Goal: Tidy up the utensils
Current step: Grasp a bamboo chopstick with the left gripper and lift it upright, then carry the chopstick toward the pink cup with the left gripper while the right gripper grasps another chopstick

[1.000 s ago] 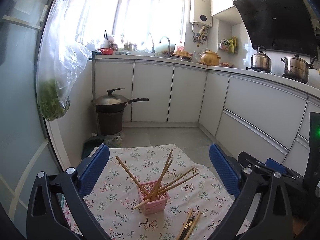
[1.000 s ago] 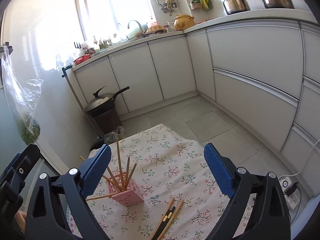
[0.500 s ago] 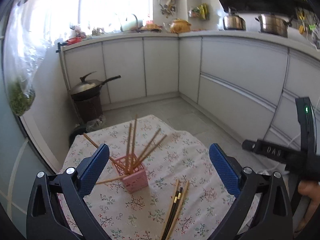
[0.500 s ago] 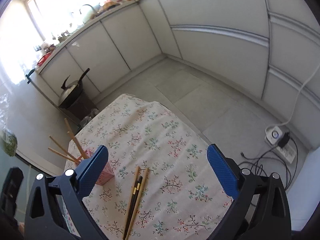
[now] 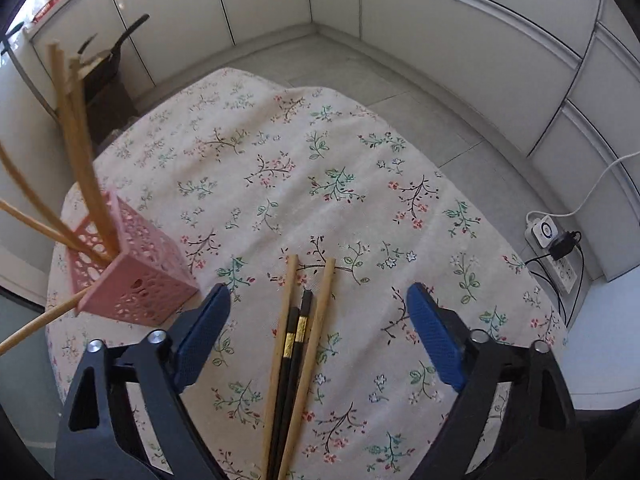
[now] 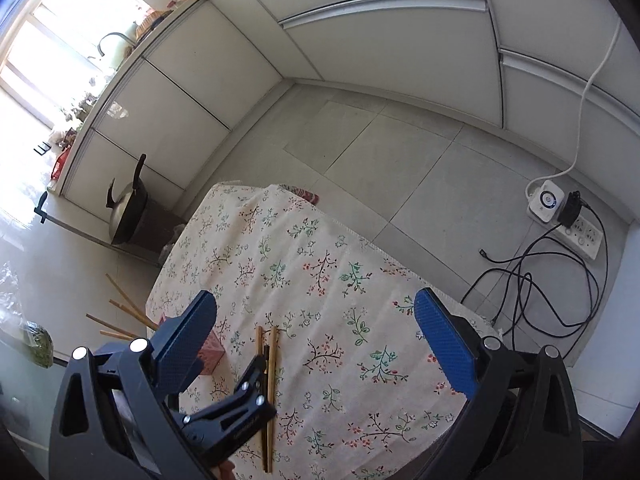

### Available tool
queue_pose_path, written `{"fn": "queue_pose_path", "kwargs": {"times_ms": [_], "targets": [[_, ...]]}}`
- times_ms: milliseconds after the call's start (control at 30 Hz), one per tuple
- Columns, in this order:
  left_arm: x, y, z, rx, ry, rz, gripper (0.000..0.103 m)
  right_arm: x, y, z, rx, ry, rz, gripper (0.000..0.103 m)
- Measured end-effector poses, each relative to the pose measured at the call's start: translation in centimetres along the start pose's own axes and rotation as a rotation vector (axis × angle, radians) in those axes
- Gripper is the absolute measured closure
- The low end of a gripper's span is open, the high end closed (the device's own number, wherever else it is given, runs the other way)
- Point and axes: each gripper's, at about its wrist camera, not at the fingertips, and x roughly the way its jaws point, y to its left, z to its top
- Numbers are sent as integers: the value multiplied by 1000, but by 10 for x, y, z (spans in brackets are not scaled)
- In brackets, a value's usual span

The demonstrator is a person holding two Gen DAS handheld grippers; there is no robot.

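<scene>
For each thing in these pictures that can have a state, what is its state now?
Left gripper: open, holding nothing, above the loose chopsticks.
Right gripper: open, holding nothing.
Loose chopsticks: four lying flat side by side on the tablecloth, two wooden outside, two black inside.
Pink holder: standing on the tablecloth, wooden chopsticks leaning out of it.
Power strip: on the floor, black plug inserted.

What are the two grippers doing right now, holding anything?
Left gripper: open, empty, over the loose chopsticks.
Right gripper: open, empty, above the table.
</scene>
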Motion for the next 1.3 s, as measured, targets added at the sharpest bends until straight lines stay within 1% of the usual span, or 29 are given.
{"fn": "queue_pose_path", "kwargs": {"times_ms": [33,67,100,133,267,400,467,533,567,600,633,700,767,833,933,1100,1200,1233,1300], "targets": [[9,2,5,-9,28,-14,39,2,-1,-1,3,11,2,7],[21,4,8,-22,54,-21,42,5,-2,-1,9,24,7,7],[27,6,11,-34,66,-16,44,7,-3,-1,13,33,10,7],[35,9,14,-47,73,-6,47,8,-3,-2,13,42,12,7],[48,20,20,-82,85,1,54,17,-5,-3,17,84,18,7],[61,26,22,-110,122,-10,64,25,-5,-5,25,118,29,7],[68,30,21,-120,141,-10,64,27,-4,-6,21,124,26,7],[74,34,18,-138,159,-23,68,29,-4,-8,15,130,20,7],[74,36,17,-140,145,-32,69,31,-4,-9,13,132,16,7],[75,37,17,-136,141,-30,74,32,-5,-10,10,133,11,7],[74,38,17,-130,135,-32,84,35,-4,-11,7,134,2,7],[73,39,14,-120,123,-53,93,39,-4,-12,0,139,-14,7],[70,39,11,-111,112,-62,94,47,-4,-14,-8,154,-32,7],[62,37,8,-101,88,-61,95,56,-4,-16,-13,176,-44,7],[39,33,1,-88,44,-75,97,66,-3,-19,-17,186,-65,7],[-17,26,-18,-44,-52,-82,97,94,17,-26,-73,221,-101,7],[-57,31,-32,-30,-114,-87,97,117,36,-35,-136,268,-110,7],[-71,32,-37,-29,-136,-85,97,125,43,-39,-158,284,-111,8],[-94,37,-45,-33,-182,-93,97,138,56,-48,-197,302,-116,15]]}}
